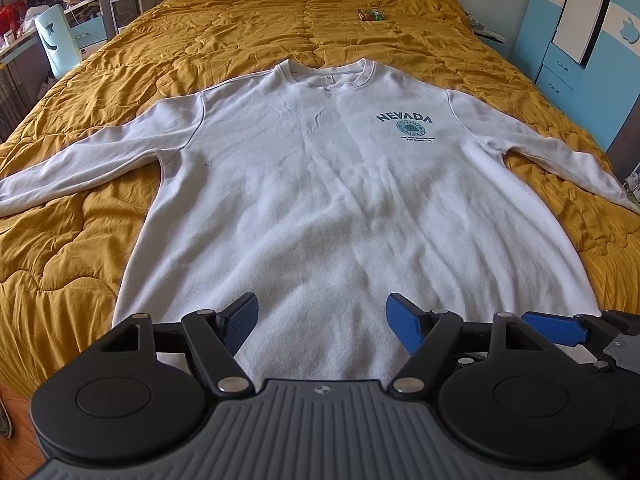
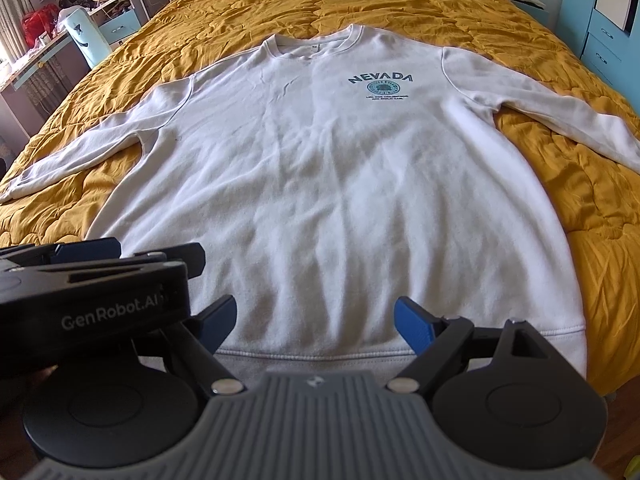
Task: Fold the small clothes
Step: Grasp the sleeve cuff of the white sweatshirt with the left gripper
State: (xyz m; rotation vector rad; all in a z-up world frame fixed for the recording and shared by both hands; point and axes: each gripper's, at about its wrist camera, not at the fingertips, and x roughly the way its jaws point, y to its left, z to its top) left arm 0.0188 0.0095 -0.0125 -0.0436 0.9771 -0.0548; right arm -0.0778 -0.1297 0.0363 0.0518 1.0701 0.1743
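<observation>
The white sweatshirt [image 1: 320,200] lies flat, front up, on the mustard quilt [image 1: 100,208], sleeves spread to either side, collar away from me. My left gripper [image 1: 322,320] hangs over its hem, jaws wide apart and empty; my right gripper [image 2: 314,322] is likewise spread and holding nothing. A small packet [image 1: 371,15], too blurred to identify, sits near the quilt's far end.

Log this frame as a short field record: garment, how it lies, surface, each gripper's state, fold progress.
garment: white sweatshirt with NEVADA print
lay: flat, front up, both sleeves spread out, collar at the far end
surface: mustard quilt on a bed
left gripper: open, above the hem, holding nothing
right gripper: open, above the hem, holding nothing
fold progress: none visible
other: small packet on the quilt beyond the collar
</observation>
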